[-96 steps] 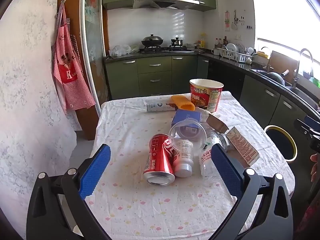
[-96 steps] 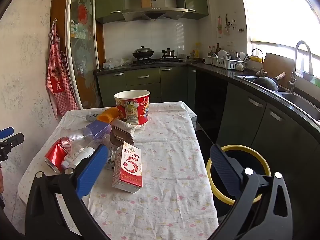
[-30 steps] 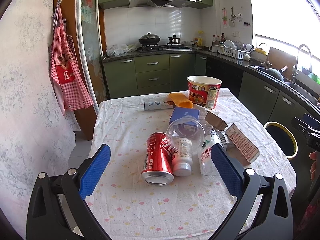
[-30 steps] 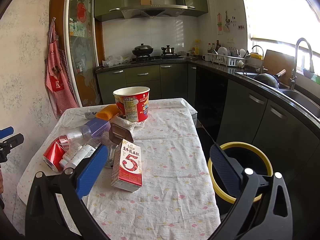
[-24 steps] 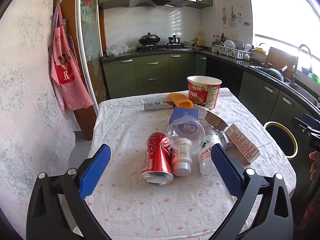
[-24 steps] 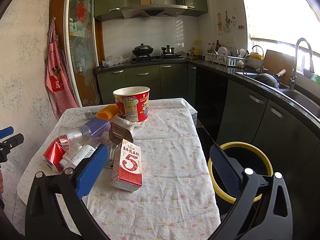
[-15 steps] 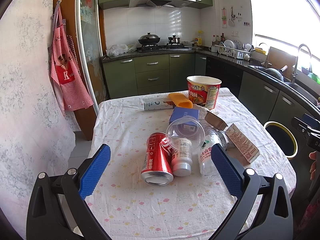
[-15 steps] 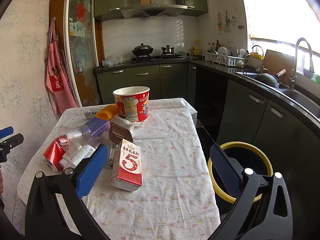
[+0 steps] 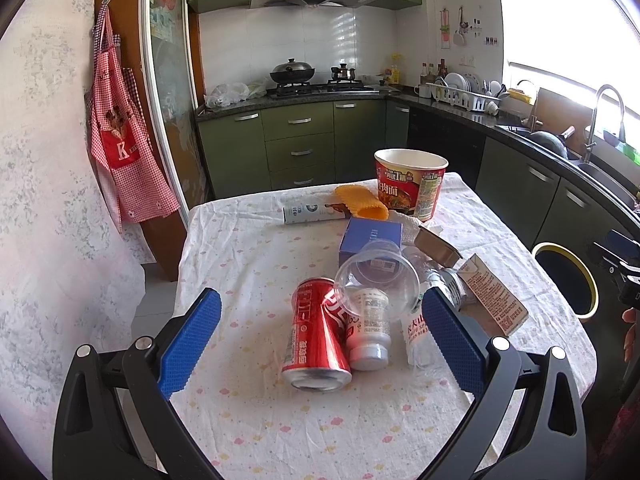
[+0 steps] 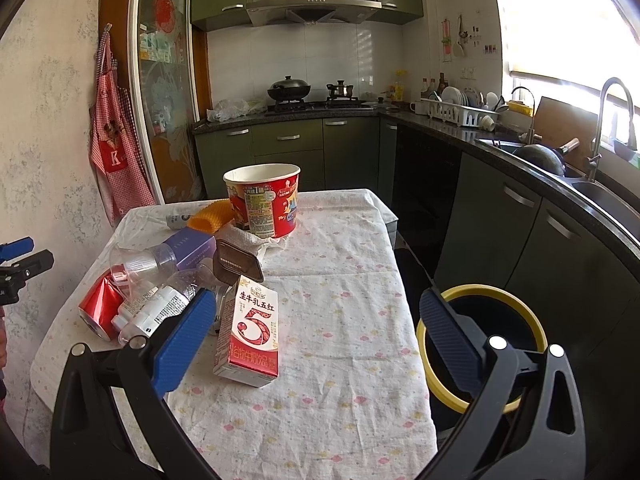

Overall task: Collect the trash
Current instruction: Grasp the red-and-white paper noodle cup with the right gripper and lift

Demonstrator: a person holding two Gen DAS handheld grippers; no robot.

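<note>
Trash lies in a pile on the clothed table [image 9: 248, 264]: a red soda can [image 9: 316, 336] on its side, a small white bottle [image 9: 368, 328], a clear plastic cup [image 9: 376, 280], a blue box [image 9: 370, 236], a milk carton [image 9: 494, 300] and a red noodle cup [image 9: 410, 182]. My left gripper [image 9: 320, 340] is open and empty, held above the near table edge in front of the can. My right gripper [image 10: 316, 332] is open and empty; the milk carton [image 10: 250, 336] lies just right of its left finger. A yellow-rimmed bin [image 10: 480, 340] stands right of the table.
An orange ribbed piece [image 9: 360, 202] and a white tube [image 9: 308, 212] lie at the table's far side. Green kitchen cabinets [image 9: 300, 148] stand behind, a counter with a sink [image 10: 592, 188] runs along the right, and a red apron [image 9: 120, 144] hangs on the left wall.
Over the last 3 seconds both grippers drifted slightly; nothing on the table has moved and both stay open.
</note>
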